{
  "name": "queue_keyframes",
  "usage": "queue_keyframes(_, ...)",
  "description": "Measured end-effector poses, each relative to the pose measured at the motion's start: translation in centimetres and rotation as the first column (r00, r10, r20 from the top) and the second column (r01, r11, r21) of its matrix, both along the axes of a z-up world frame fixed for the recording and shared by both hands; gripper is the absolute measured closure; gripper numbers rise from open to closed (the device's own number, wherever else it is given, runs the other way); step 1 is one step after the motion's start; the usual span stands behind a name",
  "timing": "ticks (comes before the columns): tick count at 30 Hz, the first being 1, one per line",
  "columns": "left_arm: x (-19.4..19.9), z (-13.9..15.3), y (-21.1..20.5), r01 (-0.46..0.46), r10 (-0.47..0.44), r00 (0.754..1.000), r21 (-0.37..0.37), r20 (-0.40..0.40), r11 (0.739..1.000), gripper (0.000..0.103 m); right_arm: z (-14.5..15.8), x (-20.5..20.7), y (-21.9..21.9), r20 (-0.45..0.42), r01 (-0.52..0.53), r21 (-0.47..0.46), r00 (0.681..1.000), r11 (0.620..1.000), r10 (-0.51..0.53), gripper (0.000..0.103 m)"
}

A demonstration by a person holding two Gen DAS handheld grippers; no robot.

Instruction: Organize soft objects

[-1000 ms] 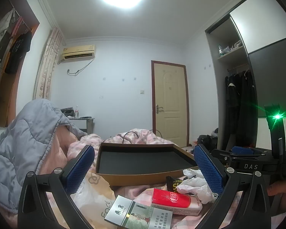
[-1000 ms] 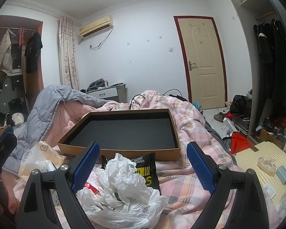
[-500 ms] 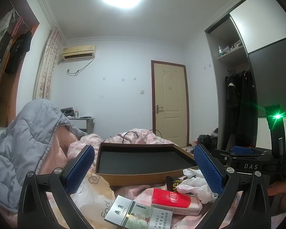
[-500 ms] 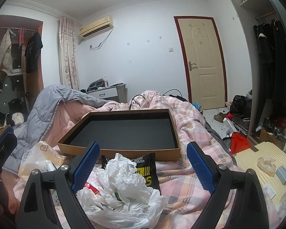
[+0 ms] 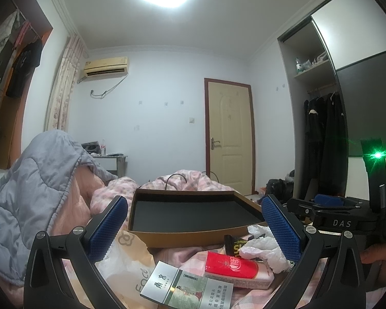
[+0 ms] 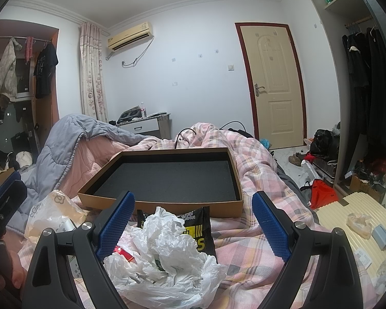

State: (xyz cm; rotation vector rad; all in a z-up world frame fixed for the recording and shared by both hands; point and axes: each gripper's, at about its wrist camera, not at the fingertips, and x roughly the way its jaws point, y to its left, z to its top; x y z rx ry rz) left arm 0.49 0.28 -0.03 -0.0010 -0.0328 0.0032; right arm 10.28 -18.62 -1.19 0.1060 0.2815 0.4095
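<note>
Two views give you different halves of the pile. From your left wrist, your left claw (image 5: 193, 228) stands with its fingers wide apart and holding nothing, and just beyond it lie a red pack (image 5: 231, 264) and a silver-green carton (image 5: 187, 289), both of which the right wrist view mostly hides. That left view also catches your right claw (image 5: 326, 202) from the side at the right edge, a green light glowing on its body. From your right wrist, your right claw (image 6: 193, 222) is likewise spread and empty, poised over a crumpled white plastic bag (image 6: 167, 260) that lies on a black snack packet (image 6: 200, 228); only here do you see how large that bag is. A beige printed bag (image 6: 51, 212) lies to the left. Behind the pile a shallow brown tray (image 6: 167, 207) with a black lining rests on the bed, nothing inside it. The bed wears a pink plaid duvet (image 6: 260, 170), with a grey quilt (image 5: 25, 200) heaped at the left. Beyond are a cream door (image 6: 272, 85), a wall air conditioner (image 6: 130, 37) and a wardrobe of dark clothes (image 6: 365, 59).
</note>
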Motion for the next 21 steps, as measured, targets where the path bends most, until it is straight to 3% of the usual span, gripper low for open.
queue_keyframes(9, 0.6, -0.2, 0.2, -0.018, 0.017, 0.999, -0.020, -0.045, 1.000, 0.000, 0.0, 0.0, 0.0, 0.000, 0.000, -0.001, 1.000, 1.000, 0.000, 0.011)
queue_keyframes(13, 2.4, -0.5, 0.6, -0.021, 0.016, 0.990, -0.031, -0.141, 0.999, 0.000, 0.0, 0.1, 0.0, 0.000, 0.000, -0.001, 1.000, 1.000, 0.000, 0.011)
queue_keyframes(18, 5.0, -1.7, 1.6, -0.021, -0.002, 0.959, -0.076, -0.282, 0.997, 0.000, 0.0, 0.0, 0.0, 0.001, 0.000, -0.001, 1.000, 1.000, 0.000, 0.011)
queue_keyframes(21, 5.8, -2.2, 2.3, -0.024, -0.013, 0.949, -0.114, -0.316, 0.993, 0.000, 0.0, 0.1, 0.0, 0.001, 0.000, -0.001, 1.000, 1.000, 0.000, 0.011)
